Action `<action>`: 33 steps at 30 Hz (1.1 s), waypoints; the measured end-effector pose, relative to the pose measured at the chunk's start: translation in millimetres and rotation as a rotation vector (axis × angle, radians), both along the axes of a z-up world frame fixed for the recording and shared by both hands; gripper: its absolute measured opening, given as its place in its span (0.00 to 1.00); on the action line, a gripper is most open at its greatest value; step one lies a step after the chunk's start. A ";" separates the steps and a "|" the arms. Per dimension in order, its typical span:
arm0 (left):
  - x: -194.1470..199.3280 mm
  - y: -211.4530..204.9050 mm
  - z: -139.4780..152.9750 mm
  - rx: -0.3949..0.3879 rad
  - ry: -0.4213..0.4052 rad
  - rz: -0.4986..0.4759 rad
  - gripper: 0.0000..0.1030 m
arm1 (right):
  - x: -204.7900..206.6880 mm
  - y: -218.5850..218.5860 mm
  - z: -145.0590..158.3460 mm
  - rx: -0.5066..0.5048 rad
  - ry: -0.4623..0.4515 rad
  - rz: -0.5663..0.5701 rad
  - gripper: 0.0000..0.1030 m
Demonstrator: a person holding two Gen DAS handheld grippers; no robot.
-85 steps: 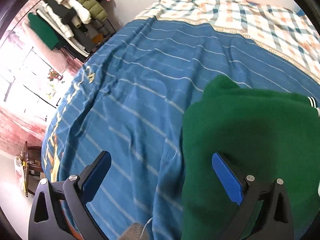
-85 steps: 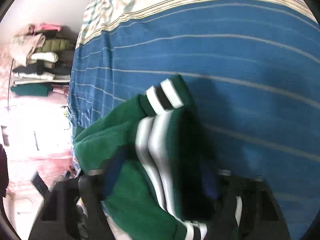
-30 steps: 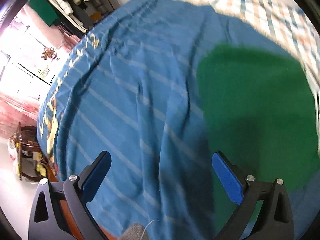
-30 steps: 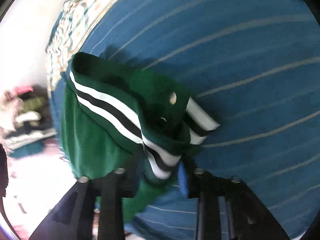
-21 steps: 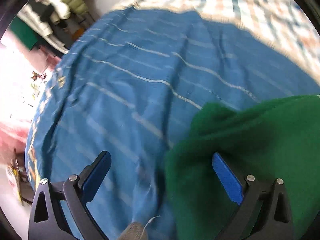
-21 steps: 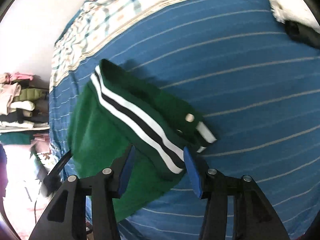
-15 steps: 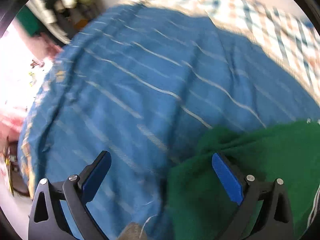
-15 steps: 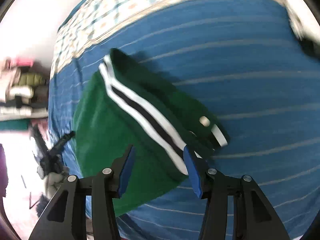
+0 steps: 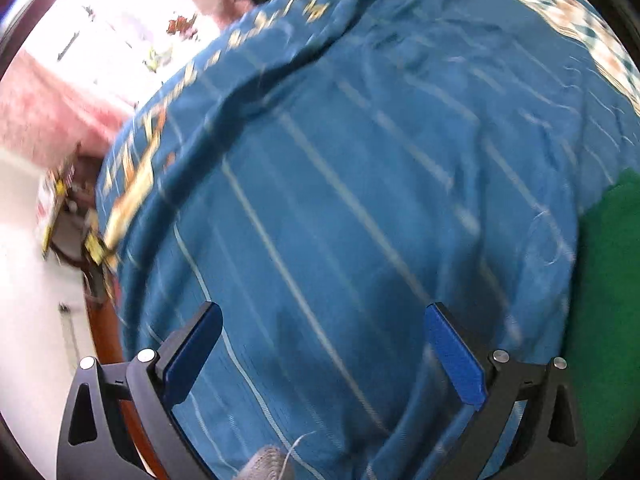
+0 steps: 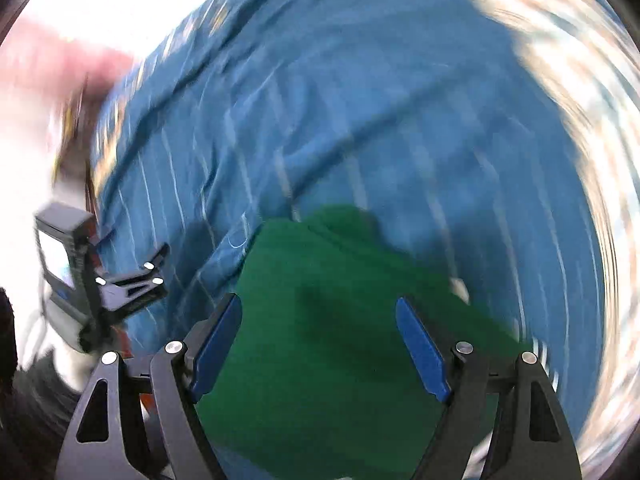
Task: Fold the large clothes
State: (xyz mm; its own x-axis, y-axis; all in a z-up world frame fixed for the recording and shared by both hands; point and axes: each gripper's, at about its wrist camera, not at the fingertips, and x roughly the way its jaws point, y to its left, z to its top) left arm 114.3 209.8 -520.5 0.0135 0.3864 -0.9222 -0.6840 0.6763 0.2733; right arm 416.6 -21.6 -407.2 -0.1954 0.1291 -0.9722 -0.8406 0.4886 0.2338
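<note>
A folded green garment (image 10: 344, 320) lies flat on the blue striped bedspread (image 10: 360, 120). My right gripper (image 10: 318, 344) is open and empty, hovering over the garment's near part. In the left wrist view only the garment's edge (image 9: 604, 280) shows at the far right. My left gripper (image 9: 320, 348) is open and empty over bare bedspread (image 9: 320, 200), to the left of the garment. It also shows in the right wrist view (image 10: 132, 280), left of the garment. Both views are motion-blurred.
The bed's left edge with gold lettering (image 9: 136, 172) drops off to a bright floor and a low wooden stand (image 9: 60, 216). A plaid cover (image 9: 580, 12) lies at the bed's far right end.
My right gripper let go of the striped green garment and swung round over its plain green side. My left gripper swung left, away from the garment, so it now sits at the frame edge.
</note>
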 end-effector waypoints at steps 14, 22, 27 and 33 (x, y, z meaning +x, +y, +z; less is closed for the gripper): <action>-0.6 65.0 -22.1 -0.052 -0.057 0.081 1.00 | 21.4 59.4 -128.8 -0.391 0.456 -0.059 0.52; 8.7 84.9 -11.4 -0.077 -0.090 0.085 1.00 | 74.8 23.2 -118.0 -0.277 0.616 -0.314 0.53; 13.3 79.3 2.9 -0.019 -0.077 0.020 1.00 | 52.4 55.8 -97.2 -0.196 0.443 -0.071 0.12; 22.3 49.3 25.3 -0.021 -0.088 -0.045 1.00 | 60.9 19.3 -119.6 -0.162 0.441 -0.267 0.13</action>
